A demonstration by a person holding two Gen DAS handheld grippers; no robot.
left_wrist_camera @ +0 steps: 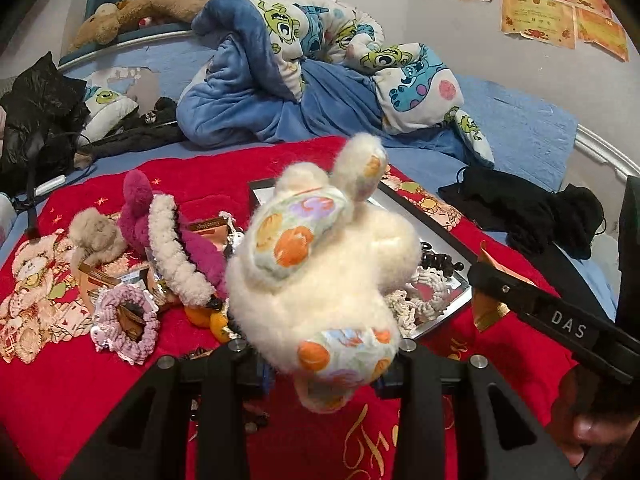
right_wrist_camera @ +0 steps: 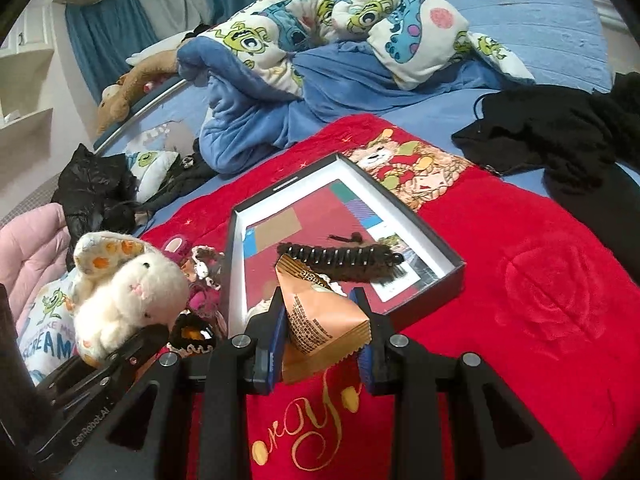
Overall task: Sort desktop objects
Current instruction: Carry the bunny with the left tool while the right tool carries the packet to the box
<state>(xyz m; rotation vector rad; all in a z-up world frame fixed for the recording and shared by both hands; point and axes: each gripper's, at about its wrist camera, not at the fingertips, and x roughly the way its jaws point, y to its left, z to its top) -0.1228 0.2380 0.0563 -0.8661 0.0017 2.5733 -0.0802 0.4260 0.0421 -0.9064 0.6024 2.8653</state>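
white plush rabbit (left_wrist_camera: 320,276) with orange-flowered ears and feet is clamped in the left gripper (left_wrist_camera: 324,356), raised above the red blanket (left_wrist_camera: 80,392); both fingers press into its lower body. in the right wrist view the same rabbit (right_wrist_camera: 128,292) sits at the left edge, face toward the camera.

right gripper (right_wrist_camera: 320,340) is closed on an orange triangular snack packet (right_wrist_camera: 320,324), blue pads touching its two sides, packet held over the near rim of the shallow black box lid (right_wrist_camera: 424,216). in the left wrist view that gripper comes in from the right, with the packet (left_wrist_camera: 492,304) partly hidden behind its finger.

inside the box lid: a dark brown comb-type hair clip (right_wrist_camera: 340,264), lying across the near half; cream crochet piece (left_wrist_camera: 424,292) at the near corner.

left of the box, a loose pile on the blanket: magenta plush with a cream ruffle (left_wrist_camera: 176,240), small beige plush (left_wrist_camera: 96,232), lilac scrunchie (left_wrist_camera: 128,320), more orange packets (left_wrist_camera: 208,228), something orange (left_wrist_camera: 208,316) just below the ruffle; cannot tell what it is.

beyond the blanket: cartoon-print blue quilt (left_wrist_camera: 320,64) bunched on the bed, black clothing (left_wrist_camera: 532,208) to the right, black bag (left_wrist_camera: 36,120) to the left, brown plush dog (left_wrist_camera: 132,12) along the far rail. certificates (left_wrist_camera: 560,8) on the wall.
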